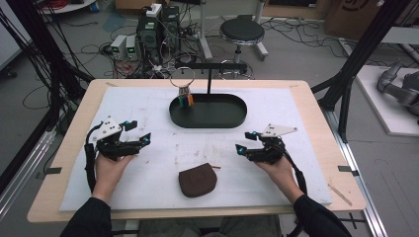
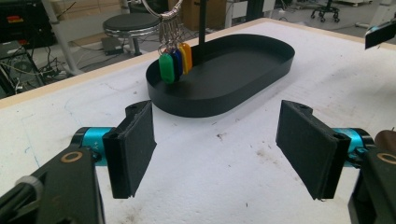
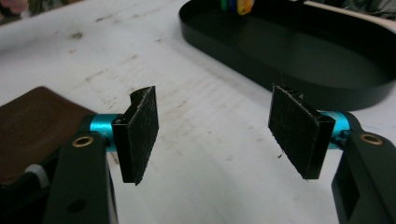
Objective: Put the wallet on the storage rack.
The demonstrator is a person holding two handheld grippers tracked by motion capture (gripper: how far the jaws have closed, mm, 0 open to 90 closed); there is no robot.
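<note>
At table centre-back, black oval tray (image 1: 207,111) sits on the white mat (image 1: 148,187); tray floor looks bare. A black post rises from the tray to a crossbar stand (image 1: 209,66), and a key ring with green, blue and orange tags (image 1: 185,97) hangs from the crossbar's left end, tags dangling just over the tray's left rim. In the left gripper view the tags (image 2: 175,63) hang at the tray's near-left wall (image 2: 219,100); whether they touch it I cannot tell. Brown pouch (image 1: 197,180) lies flat on the mat near the front edge, between the two hands, apart from both and well apart from the tray. Nothing lies between pouch and grippers. Wooden table (image 1: 321,118) border shows around the mat; stool (image 1: 241,31) and cables on the floor behind.

Left gripper (image 1: 141,140) hovers left of the pouch, jaws spread wide, nothing between them, pads clear of the mat. Right gripper (image 1: 245,142) sits right of the pouch, jaws also wide apart, empty; in the right gripper view the pouch (image 3: 32,130) shows at the lower left, beside the left jaw, tray (image 3: 299,56) beyond.
</note>
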